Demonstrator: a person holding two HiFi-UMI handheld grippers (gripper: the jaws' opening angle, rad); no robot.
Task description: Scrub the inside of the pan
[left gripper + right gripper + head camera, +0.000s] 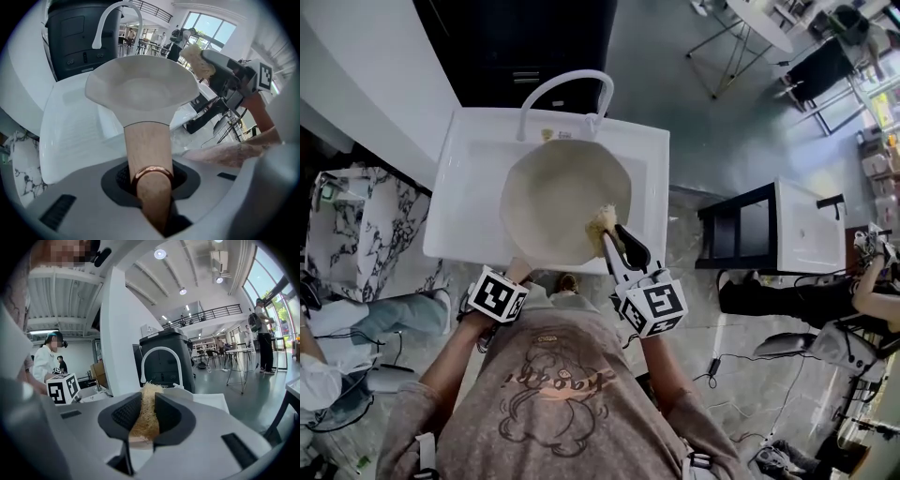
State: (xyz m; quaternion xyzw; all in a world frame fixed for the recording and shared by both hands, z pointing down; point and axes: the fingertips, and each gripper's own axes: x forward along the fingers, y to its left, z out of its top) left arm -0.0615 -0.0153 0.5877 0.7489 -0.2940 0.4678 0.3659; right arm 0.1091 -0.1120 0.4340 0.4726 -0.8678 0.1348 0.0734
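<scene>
The cream pan (562, 202) sits over the white sink (464, 202) and covers most of the basin. Its wooden handle (147, 150) runs out at 6 o'clock into the left gripper (517, 274), whose jaws are clamped tight on it. The right gripper (617, 246) pinches a tan loofah scrubber (602, 223) at the pan's 5 o'clock rim. A white arched faucet (567, 86) crowds the 12 o'clock rim, and a black-framed white table (802, 225) stands well off at 3 o'clock.

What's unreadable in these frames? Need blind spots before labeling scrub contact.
Contact of scrubber with pan: head view, too small at the rim; right gripper view, right gripper body blocks that spot.
Basin floor of sink: head view, pan covers it.
Jaws of left gripper: head view, under its marker cube.
</scene>
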